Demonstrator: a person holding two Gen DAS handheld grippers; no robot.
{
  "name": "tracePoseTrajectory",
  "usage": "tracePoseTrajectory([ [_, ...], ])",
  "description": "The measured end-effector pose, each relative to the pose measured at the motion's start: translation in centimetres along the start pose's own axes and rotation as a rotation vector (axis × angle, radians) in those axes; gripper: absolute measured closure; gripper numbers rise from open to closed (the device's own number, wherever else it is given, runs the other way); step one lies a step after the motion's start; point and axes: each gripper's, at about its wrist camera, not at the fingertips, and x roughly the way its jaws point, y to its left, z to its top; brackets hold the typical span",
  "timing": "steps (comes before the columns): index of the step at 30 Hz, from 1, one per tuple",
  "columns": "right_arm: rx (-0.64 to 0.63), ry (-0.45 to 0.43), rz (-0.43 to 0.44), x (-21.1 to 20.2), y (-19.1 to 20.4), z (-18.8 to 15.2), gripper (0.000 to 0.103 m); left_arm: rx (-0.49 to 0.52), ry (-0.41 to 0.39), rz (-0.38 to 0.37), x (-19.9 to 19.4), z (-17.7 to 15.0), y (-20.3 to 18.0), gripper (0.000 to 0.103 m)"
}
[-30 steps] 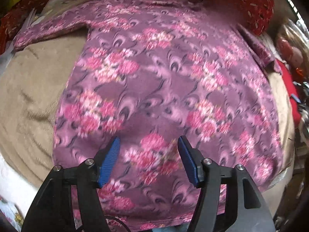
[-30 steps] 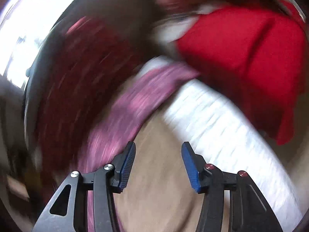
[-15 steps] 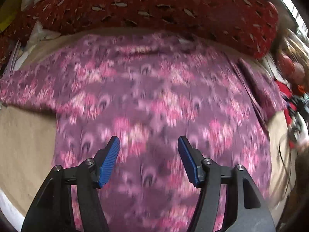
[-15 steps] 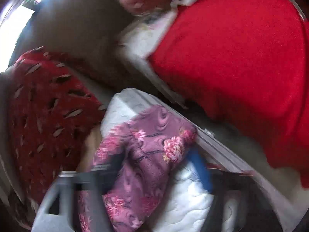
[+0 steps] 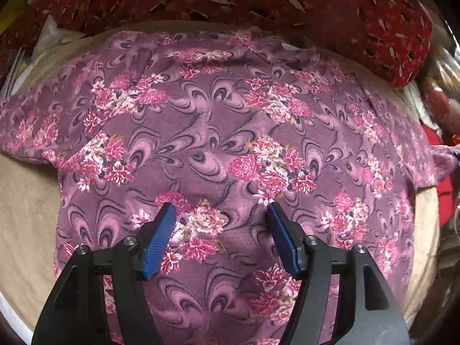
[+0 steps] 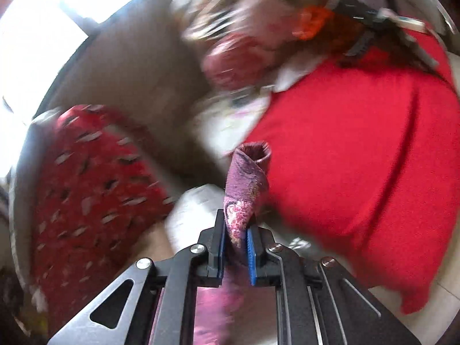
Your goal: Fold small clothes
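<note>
A purple top with pink flower print [image 5: 218, 132] lies spread flat on a beige blanket [image 5: 26, 215], sleeves out to both sides. My left gripper [image 5: 220, 205] hovers over its lower middle; its jaws are opening, with only the flat cloth beneath them and nothing pinched. In the right wrist view my right gripper [image 6: 235, 225] is shut on the cuff end of one sleeve [image 6: 247, 184], which stands up out of the blue pads, lifted off the bed. The far end of that sleeve [image 5: 442, 158] shows raised at the right edge of the left wrist view.
A dark red cushion with pale leaf marks [image 5: 258, 3] lies along the top's far edge and shows again as the cushion [image 6: 86, 187]. A big plain red cloth [image 6: 359, 158] lies to the right. A white quilted mattress [image 6: 195, 207] shows under the blanket. Blurred clutter sits behind.
The right gripper closed on the sleeve end and lifted it. The left gripper slid up the top from near the hem toward its middle, jaws a little wider.
</note>
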Motion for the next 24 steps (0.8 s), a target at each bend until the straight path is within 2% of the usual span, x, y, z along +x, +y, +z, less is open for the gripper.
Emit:
tracePoseTrajectory([
  [5,-0.091,0.121,0.149,1.9,8.6,-4.7,0.091,-0.049,0.017,-0.081,-0.8,0.0,1.7,0.038],
  [11,-0.22,0.287,0.274,4.3,19.3,-13.6,0.091,-0.043,0.001,-0.142,-3.3,-0.9,3.7,0.038],
  [18,-0.334,0.442,0.347,5.8,29.1,-25.0,0.091,-0.054,-0.015,-0.171,-4.7,-1.2,6.9,0.038],
  [21,-0.367,0.489,0.37,6.4,32.0,-29.0,0.091,-0.075,-0.025,-0.177,-5.1,-1.2,8.6,0.038],
  [24,-0.396,0.547,0.376,7.0,34.4,-33.4,0.082,-0.102,-0.021,-0.19,-5.4,-1.5,9.9,0.038],
])
